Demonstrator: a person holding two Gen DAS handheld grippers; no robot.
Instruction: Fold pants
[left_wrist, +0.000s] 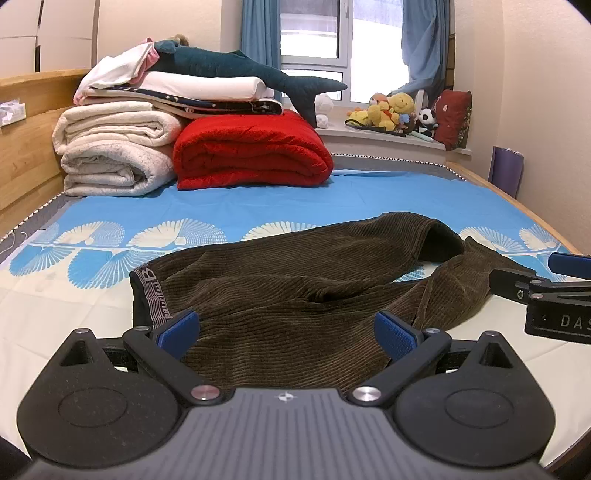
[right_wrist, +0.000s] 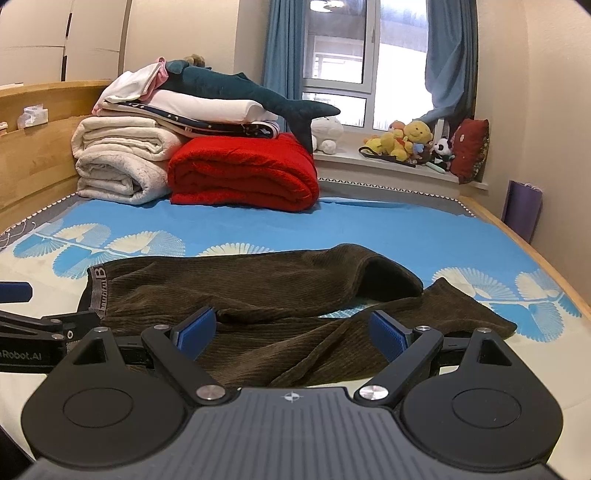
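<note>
Corduroy pants (left_wrist: 295, 280) lie rumpled on the bedsheet (left_wrist: 258, 206), legs splayed apart. We hold the left gripper (left_wrist: 287, 330) and right gripper (right_wrist: 291, 330) low over them, tongs spread, empty, likely ready to pinch and straighten.

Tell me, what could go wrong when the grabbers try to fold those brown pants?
1. The pants lie rumpled, the far leg doubled back over itself, so folding now might lock in creases.
2. Both the left gripper and right gripper are open and hold nothing; a pinch could catch only one layer.
3. The two grippers sit close side by side, so they might bump.
</note>
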